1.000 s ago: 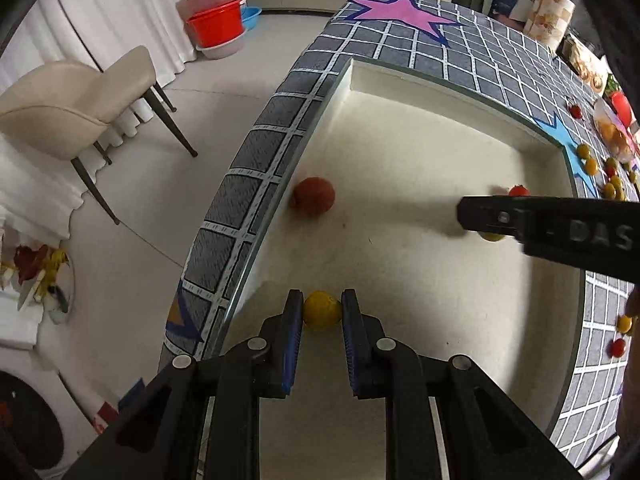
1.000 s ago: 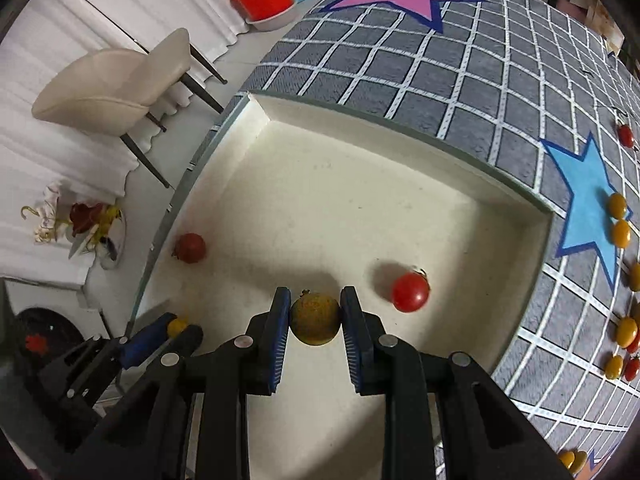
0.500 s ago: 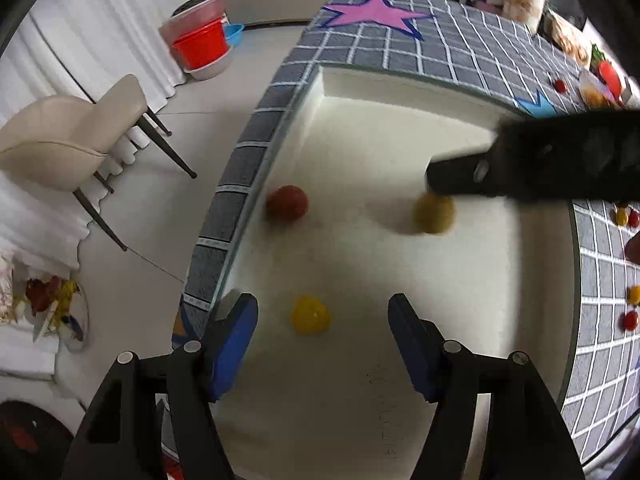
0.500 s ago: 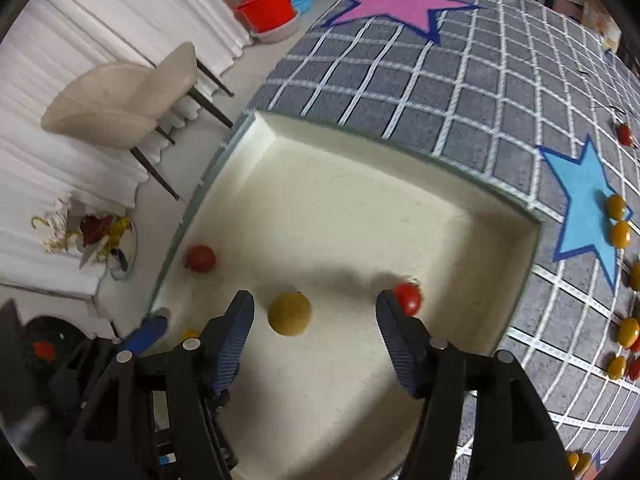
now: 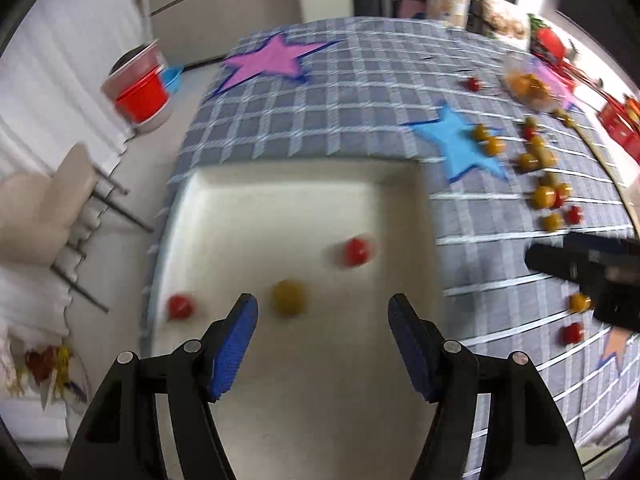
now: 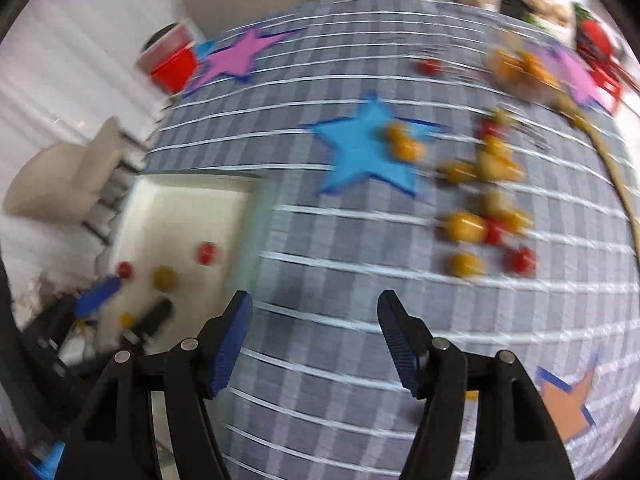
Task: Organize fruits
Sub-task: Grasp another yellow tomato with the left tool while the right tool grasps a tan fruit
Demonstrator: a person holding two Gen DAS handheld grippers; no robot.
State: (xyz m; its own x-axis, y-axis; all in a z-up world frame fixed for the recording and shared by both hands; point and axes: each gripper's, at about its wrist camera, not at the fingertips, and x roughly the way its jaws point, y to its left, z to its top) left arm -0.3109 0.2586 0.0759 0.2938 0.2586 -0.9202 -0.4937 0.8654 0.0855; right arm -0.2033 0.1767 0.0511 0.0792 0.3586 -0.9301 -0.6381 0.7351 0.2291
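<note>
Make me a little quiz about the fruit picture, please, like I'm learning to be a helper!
1. True or false: the left claw is squeezing a fruit.
2. How many fruits show in the white tray in the right wrist view?
A. one B. four C. nine
3. Fill the gap: the blue star lies on the checked ______.

Key
1. False. Both the left claw and the right claw are open and hold nothing.
2. B: two red tomatoes, a dull yellow fruit and a small yellow one near the left claw.
3. tablecloth.
</note>
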